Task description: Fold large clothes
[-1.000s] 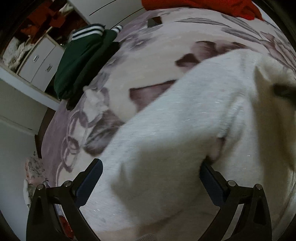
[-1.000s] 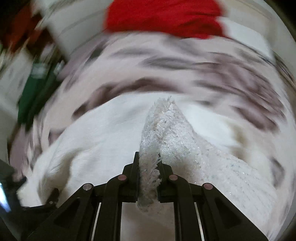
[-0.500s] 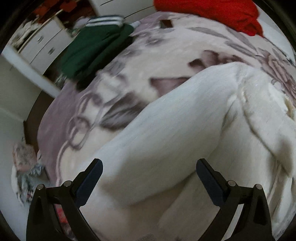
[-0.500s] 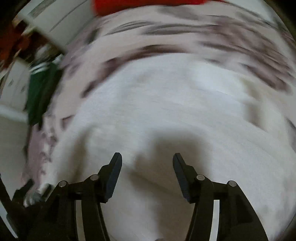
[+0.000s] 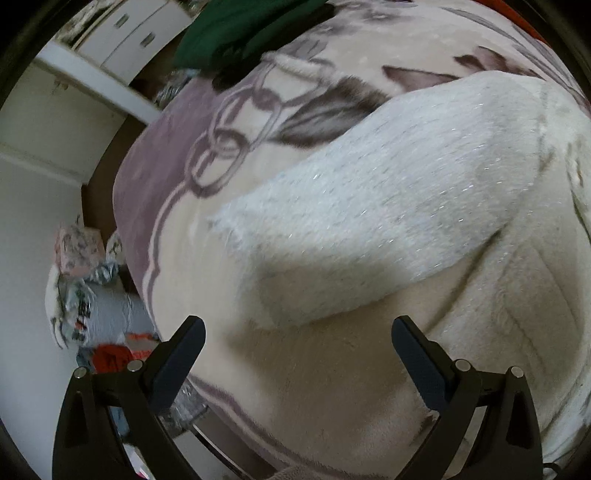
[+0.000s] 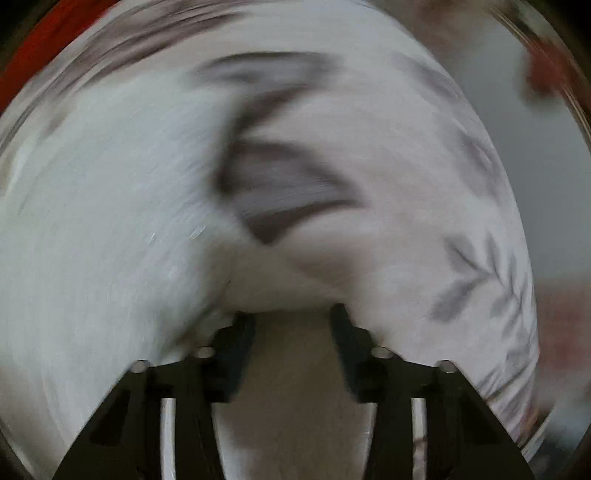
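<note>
Both hand-held grippers hold nothing: the left gripper hangs with its jaws spread wide above the fluffy white knitted garment with glinting threads, and the right gripper, seen through heavy motion blur, also has its jaws apart with no cloth between them. That garment lies on the pale plush blanket with purple-brown flower and ring patterns spread over the bed; one broad flap of it, probably a sleeve or side panel, is laid across the body, ending in a fuzzy edge toward the left. A dark green garment sits at the far edge of the blanket, well apart. Judging by the lay of the cloth, one fold is down and the step in hand is the regrasp between folds. The next move calls for choosing a fresh edge or corner, likely the near hem under the left gripper, pinching through the thick pile, and carrying it over evenly so the flap underneath stays put.
</note>
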